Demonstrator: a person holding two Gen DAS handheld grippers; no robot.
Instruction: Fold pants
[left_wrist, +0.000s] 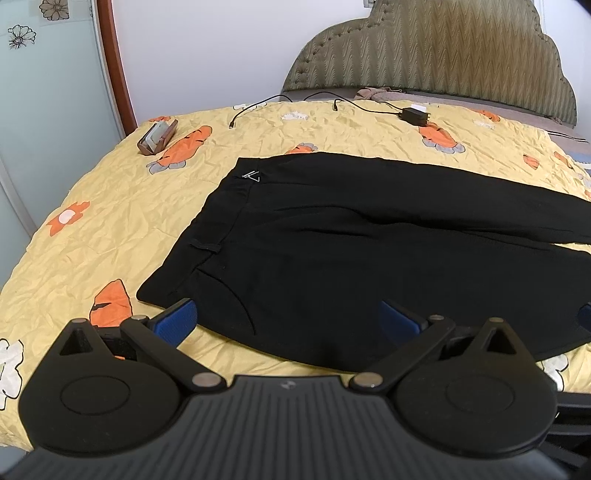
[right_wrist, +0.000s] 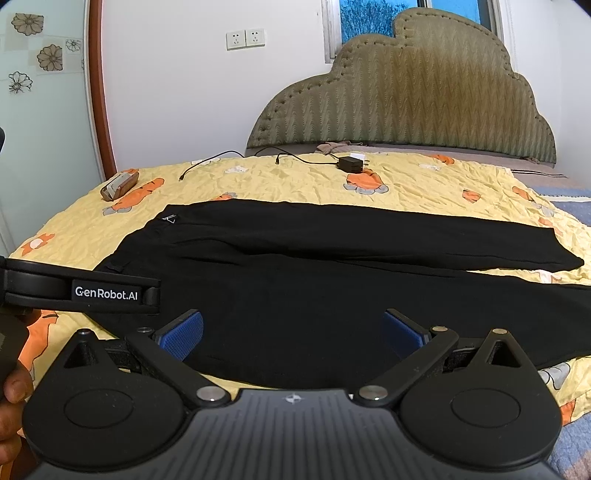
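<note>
Fingers (left_wrist: 181, 321) of the left gripper (left_wrist: 288, 319) gape empty over the black pants (left_wrist: 369, 240), flat on the bed (left_wrist: 110, 229): limp cloth, best pinched at the waistband. Right gripper (right_wrist: 293, 332) likewise spread, hovering mid-leg.

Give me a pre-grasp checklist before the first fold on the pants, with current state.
1. Left gripper open, nothing held: ok.
2. Right gripper open, nothing held: ok.
3. Black pants spread flat on the yellow bedspread, legs side by side: ok.
4. Waistband in view for the left gripper: ok.
5. Leg cuffs fully in view: not ok, the near cuff runs out of frame.
6. Charger and cable and brown case lie apart from the pants: ok.
</note>
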